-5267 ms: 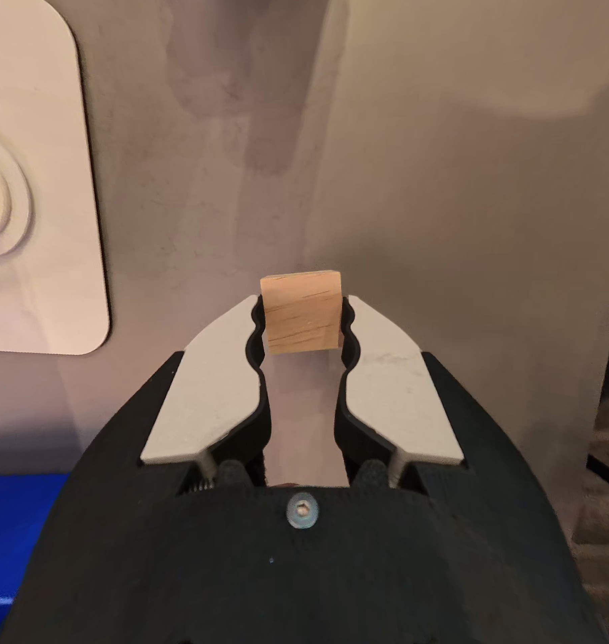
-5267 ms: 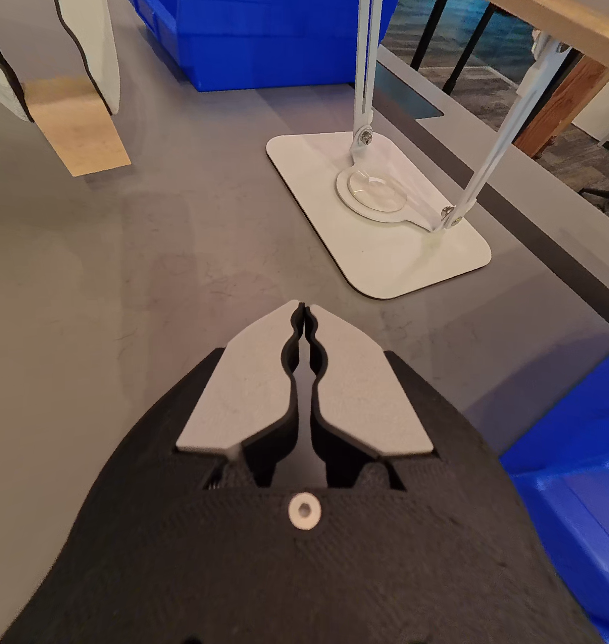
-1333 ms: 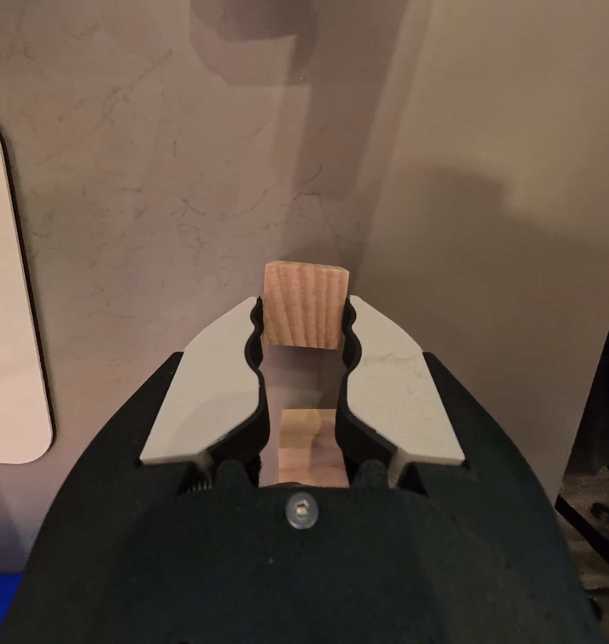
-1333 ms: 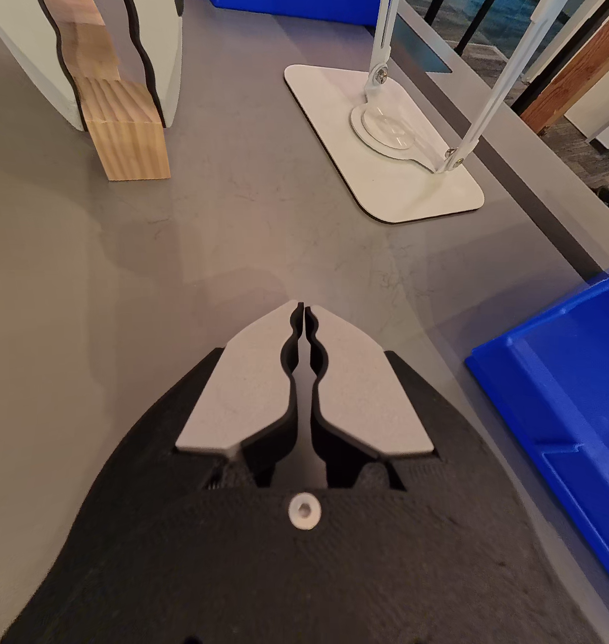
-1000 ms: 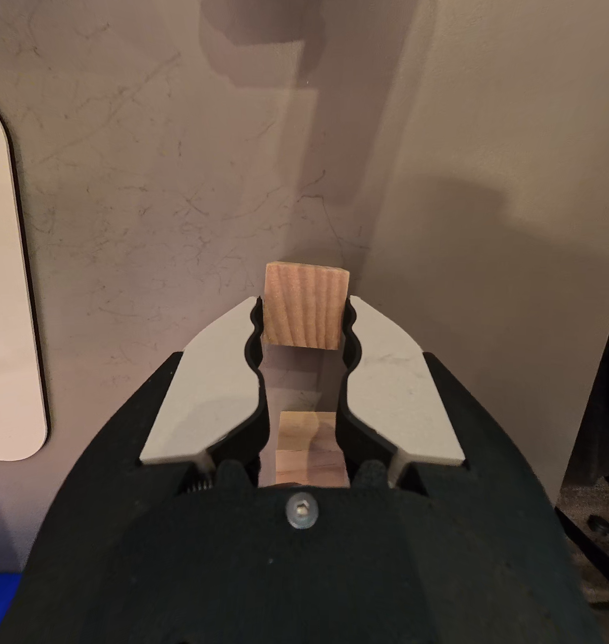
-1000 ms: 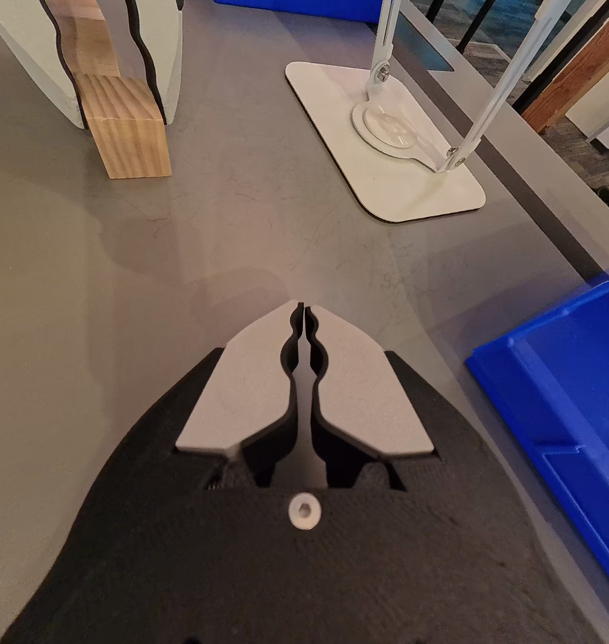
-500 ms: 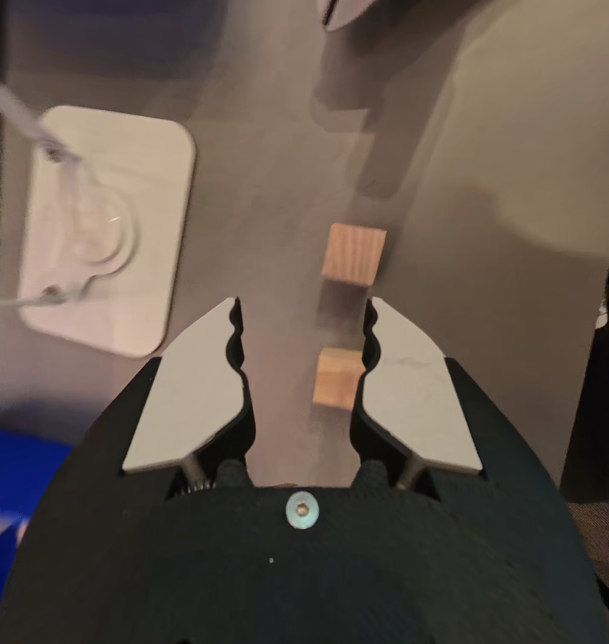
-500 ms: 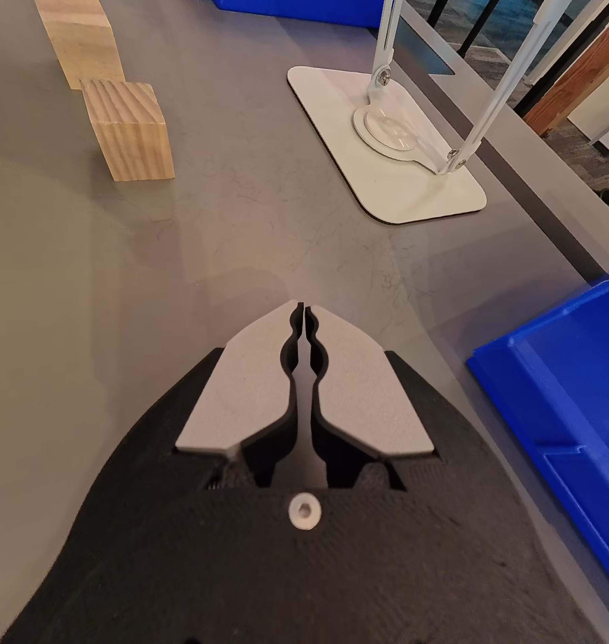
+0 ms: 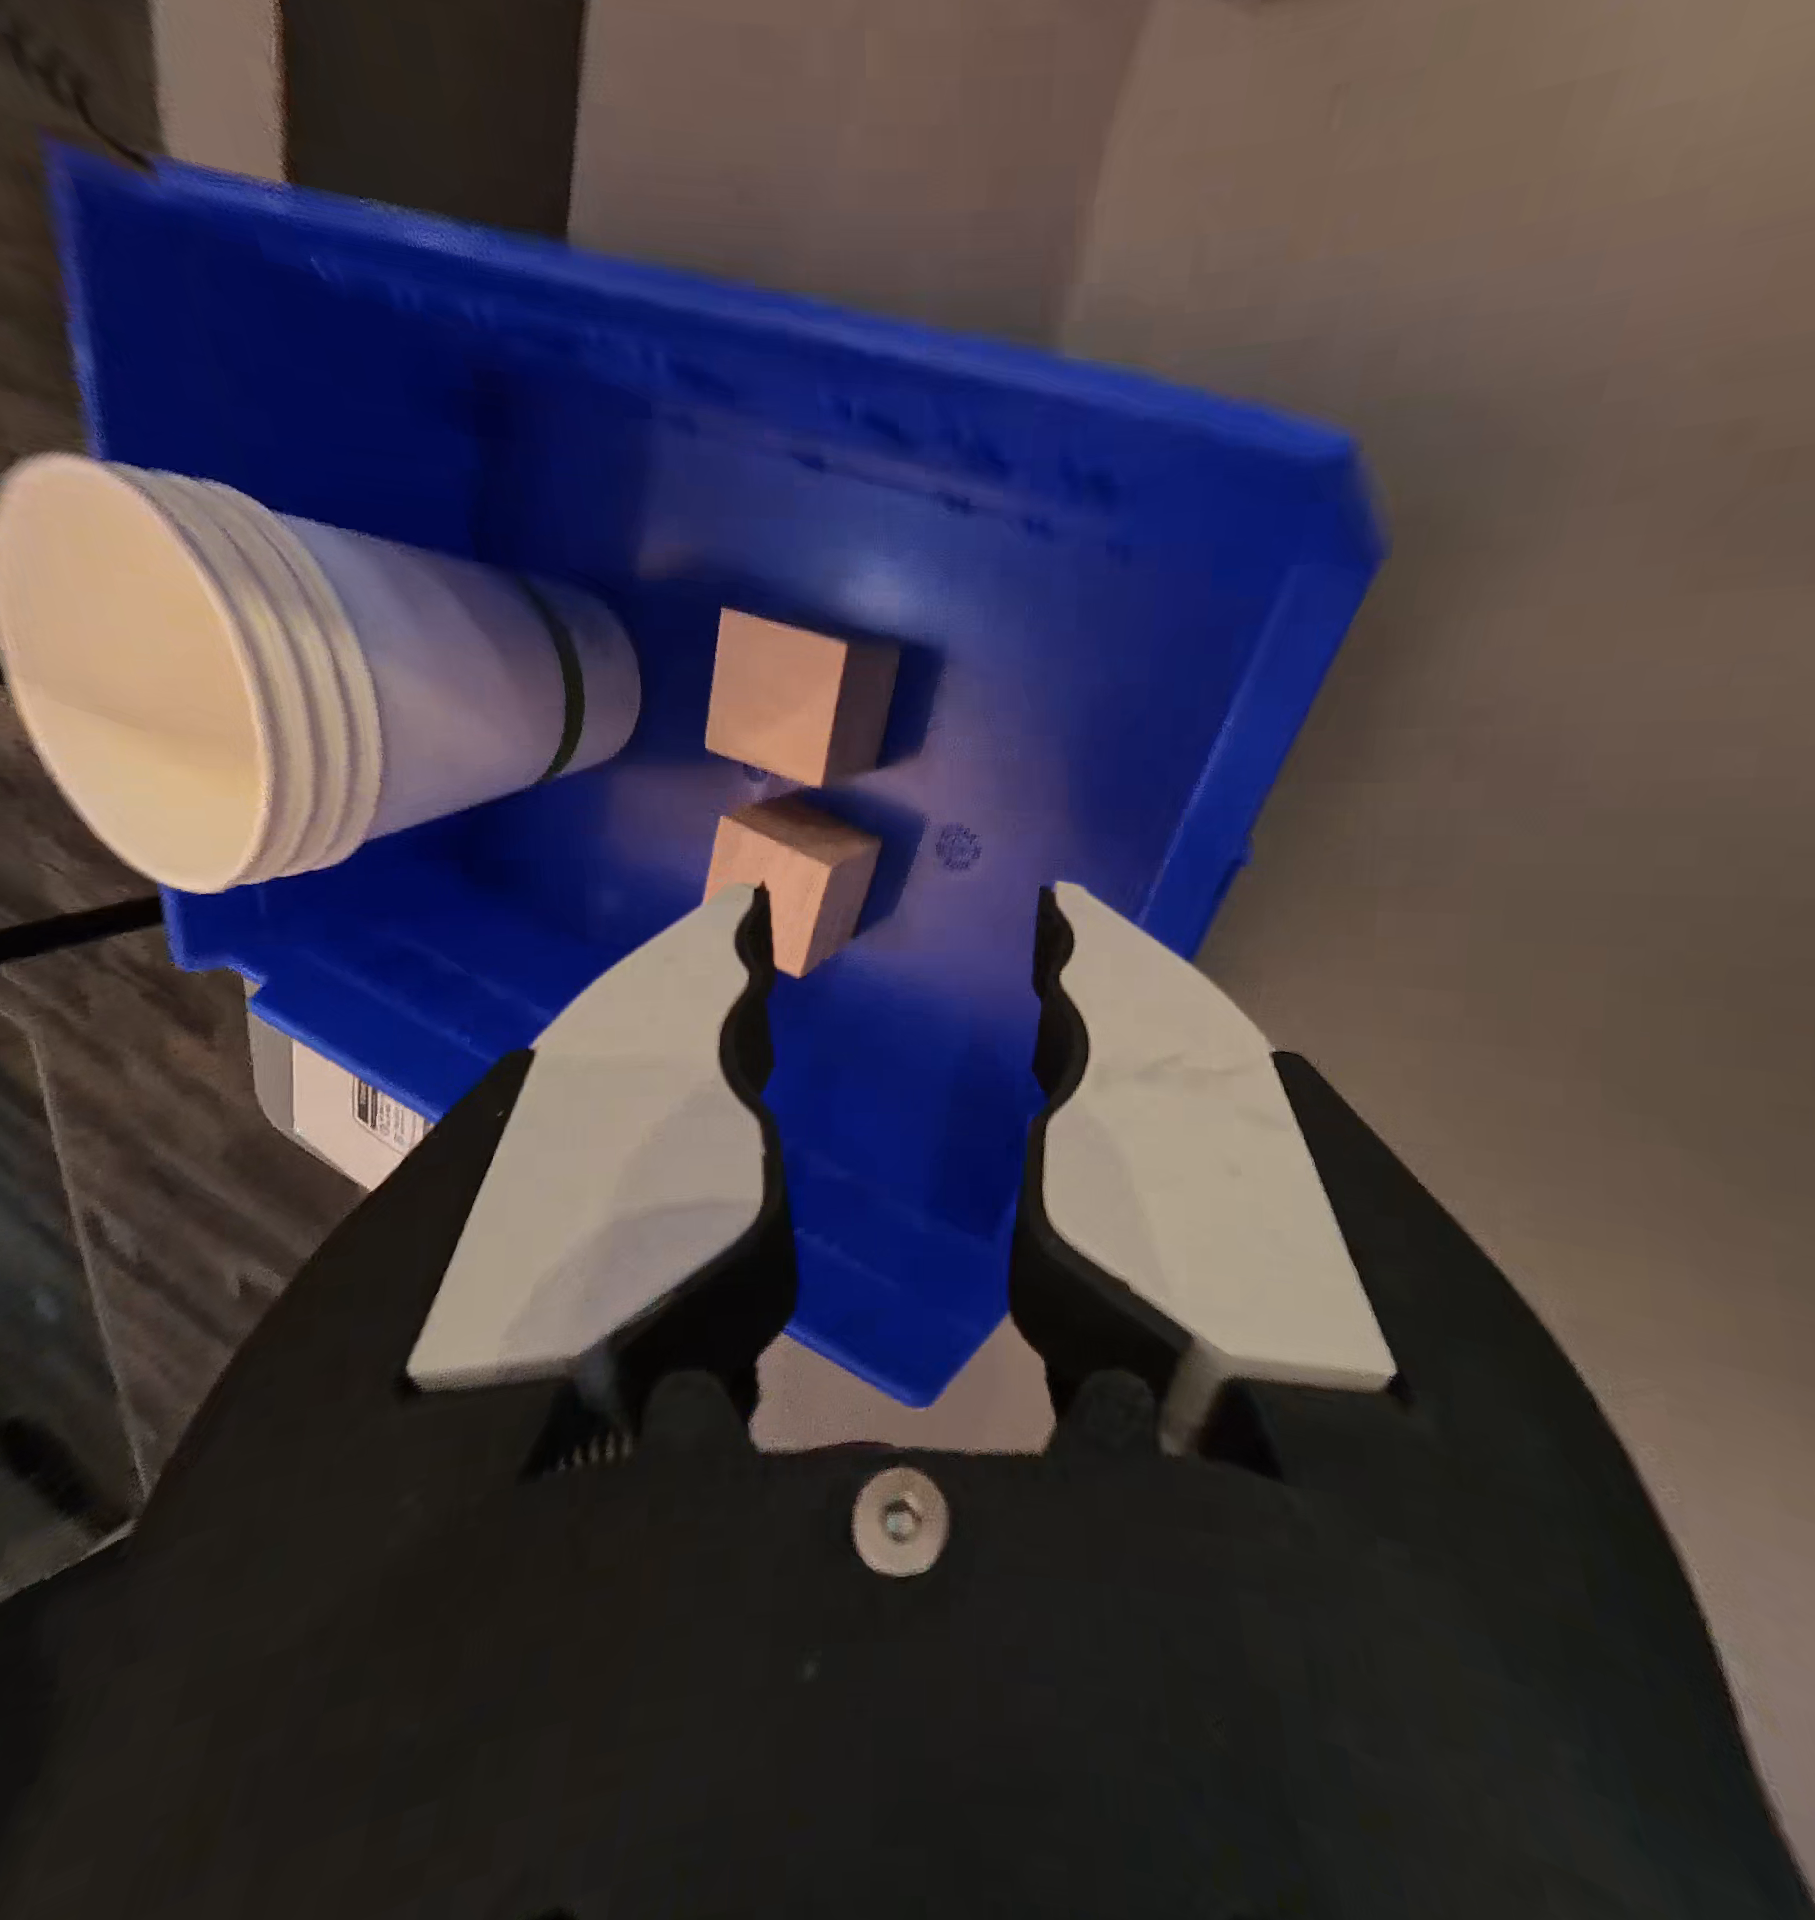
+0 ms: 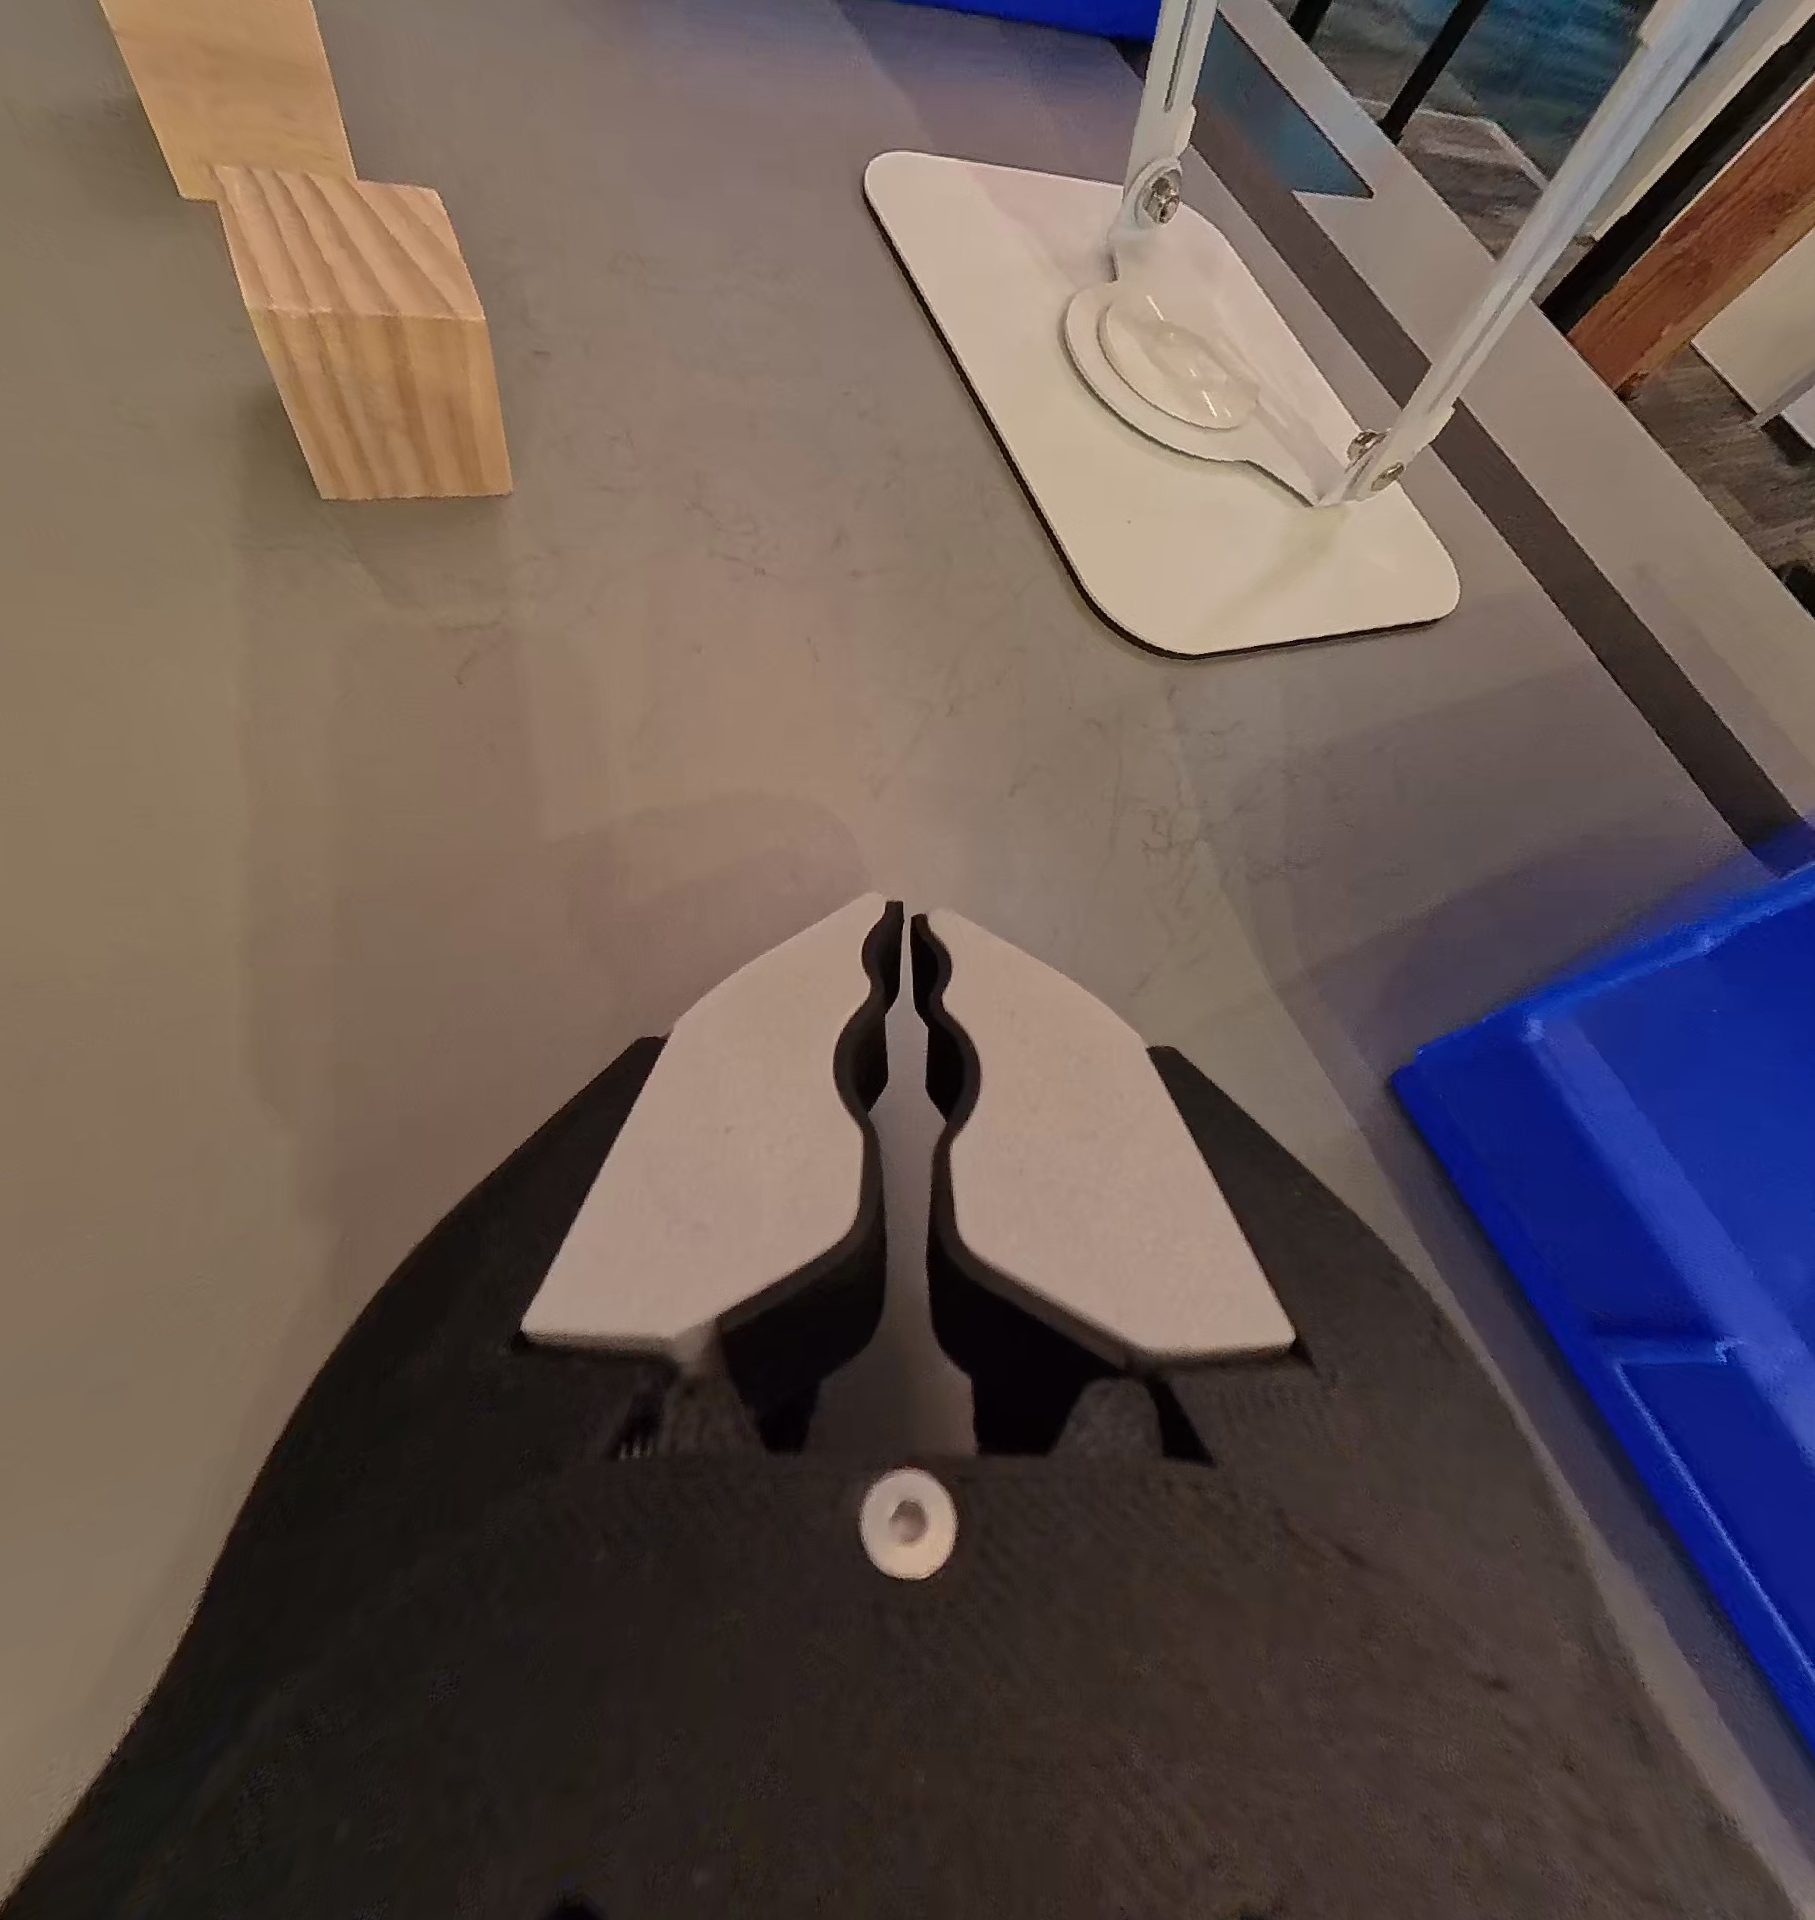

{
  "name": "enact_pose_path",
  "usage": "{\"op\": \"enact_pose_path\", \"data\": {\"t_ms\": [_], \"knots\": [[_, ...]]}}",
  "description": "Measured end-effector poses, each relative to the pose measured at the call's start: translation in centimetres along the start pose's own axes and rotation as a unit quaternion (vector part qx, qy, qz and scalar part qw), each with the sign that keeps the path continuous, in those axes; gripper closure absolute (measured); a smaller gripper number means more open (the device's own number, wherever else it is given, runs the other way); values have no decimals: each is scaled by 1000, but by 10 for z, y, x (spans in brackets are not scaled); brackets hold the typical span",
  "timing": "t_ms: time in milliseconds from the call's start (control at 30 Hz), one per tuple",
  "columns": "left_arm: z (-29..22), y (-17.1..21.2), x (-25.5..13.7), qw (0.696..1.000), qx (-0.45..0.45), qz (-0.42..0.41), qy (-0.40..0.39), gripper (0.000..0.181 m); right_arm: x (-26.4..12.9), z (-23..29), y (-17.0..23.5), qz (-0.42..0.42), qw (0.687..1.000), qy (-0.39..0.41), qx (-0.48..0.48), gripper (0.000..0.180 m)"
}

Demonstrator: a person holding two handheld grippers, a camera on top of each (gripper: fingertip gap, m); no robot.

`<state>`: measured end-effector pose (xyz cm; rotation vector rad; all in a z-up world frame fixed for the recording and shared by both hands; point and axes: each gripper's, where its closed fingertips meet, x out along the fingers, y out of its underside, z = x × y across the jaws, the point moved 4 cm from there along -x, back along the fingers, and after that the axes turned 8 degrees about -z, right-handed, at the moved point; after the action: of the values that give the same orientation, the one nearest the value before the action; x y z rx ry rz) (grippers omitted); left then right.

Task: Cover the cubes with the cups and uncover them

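In the left wrist view my left gripper (image 9: pixel 898 899) is open and empty above a blue bin (image 9: pixel 1267 665). In the bin stand two wooden cubes, one (image 9: pixel 794 709) farther and one (image 9: pixel 794 883) just past my left fingertip. A stack of white paper cups (image 9: pixel 290 675) stands in the bin to the left of the cubes. In the right wrist view my right gripper (image 10: pixel 898 914) is shut and empty, low over the grey table (image 10: pixel 259 831). Two wooden cubes sit on the table at the upper left, one (image 10: pixel 363 332) nearer and one (image 10: pixel 222 88) behind it.
A white stand base (image 10: pixel 1163 416) with two thin white legs sits on the table at the upper right. A second blue bin (image 10: pixel 1661 1247) lies at the right edge of the right wrist view. The table's far edge (image 10: pixel 1609 582) runs behind the stand.
My left gripper let go of the second cube on the table, opened, and swung away to the blue bin with the cups. The right gripper has barely moved.
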<state>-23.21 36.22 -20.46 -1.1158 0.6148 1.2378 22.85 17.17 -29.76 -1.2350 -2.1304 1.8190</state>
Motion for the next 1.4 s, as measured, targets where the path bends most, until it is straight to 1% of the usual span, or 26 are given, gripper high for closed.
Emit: {"op": "enact_pose_path", "data": {"t_ms": [100,233,300,367,467,567,633,667,767,833,933,1067,1200,1300,1400], "knots": [[12,18,24,999,28,32,21,132,2,1,1,7,1000,-2,-10,178],[28,39,54,996,52,63,40,121,3,3,2,12,1000,-4,-16,179],[35,47,64,994,67,71,43,120,3,3,2,14,1000,-5,-19,179],[42,52,71,994,59,72,49,117,4,3,3,16,1000,-6,-20,179],[46,55,80,993,59,77,65,117,4,3,3,17,1000,-7,-21,179],[44,59,90,989,54,105,92,117,5,3,3,19,1000,-7,-23,179],[42,58,94,987,53,107,105,127,5,3,4,20,999,-7,-24,179],[43,57,94,988,57,106,101,136,5,3,4,20,999,-7,-24,179],[40,55,87,987,42,99,121,137,5,3,3,18,1000,-9,-23,180],[43,57,77,988,40,111,99,138,4,3,3,16,1000,-10,-23,180],[41,53,46,991,24,109,71,138,4,4,2,12,1000,-13,-24,180],[15,25,-7,994,10,90,56,138,2,7,1,6,999,-23,-32,178],[-35,-30,-48,996,19,56,66,138,-4,9,5,6,999,-29,-38,177],[-82,-82,-61,995,37,26,84,139,-13,9,10,11,999,-29,-42,176],[-128,-138,-61,993,56,-10,106,139,-25,9,17,15,999,-27,-44,176]]}}
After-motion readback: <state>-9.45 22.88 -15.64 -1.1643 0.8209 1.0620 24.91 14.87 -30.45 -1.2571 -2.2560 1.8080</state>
